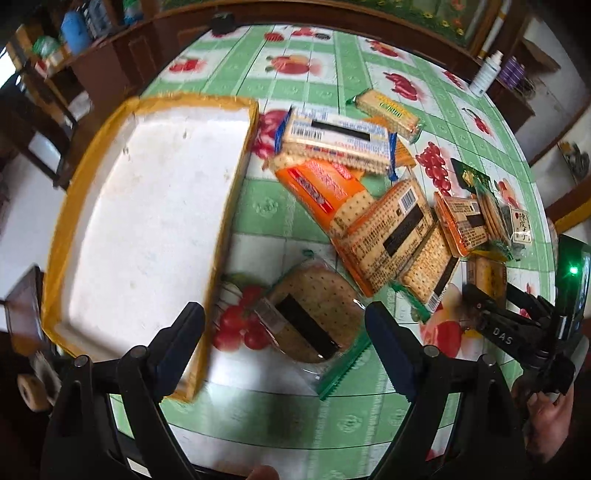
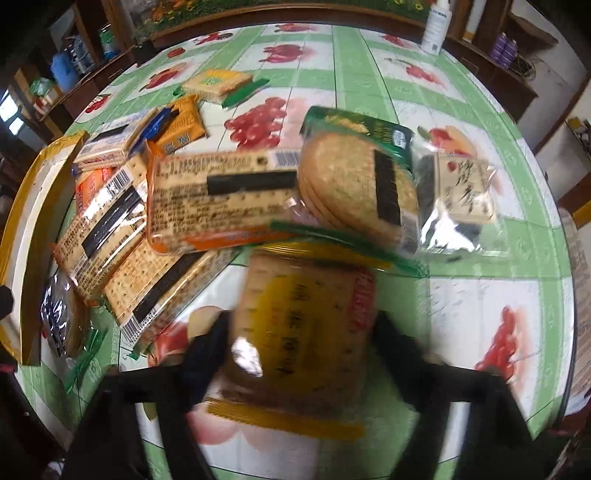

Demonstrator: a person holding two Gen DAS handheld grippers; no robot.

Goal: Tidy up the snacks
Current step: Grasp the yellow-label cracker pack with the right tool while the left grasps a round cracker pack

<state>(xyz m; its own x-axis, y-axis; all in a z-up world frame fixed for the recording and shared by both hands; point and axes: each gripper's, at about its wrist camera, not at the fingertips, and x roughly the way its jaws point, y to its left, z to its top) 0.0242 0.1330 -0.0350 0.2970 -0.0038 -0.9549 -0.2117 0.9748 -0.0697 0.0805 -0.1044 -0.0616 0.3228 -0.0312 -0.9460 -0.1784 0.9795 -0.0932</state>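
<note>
Blur and cut-offs around the snack pile

The yellow cracker pack [image 2: 299, 332] is smeared — its print unreadable, pad contact with the right gripper [image 2: 301, 332] unclear; the white tray [image 1: 147, 221] blurs at nine o'clock — black bars hide pack labels.

I see a tablecloth [image 1: 303, 85], green-and-white checks with red fruit prints, over the table. White bottle [image 1: 487, 74] stands at the far right edge, purple cans [image 1: 511, 72] just beside it on a wooden ledge. Far left, wooden shelves [image 1: 74, 48] hold a blue bottle [image 1: 74, 31] and green packets. Dark wooden rail [image 2: 295, 14] runs behind the table.
</note>
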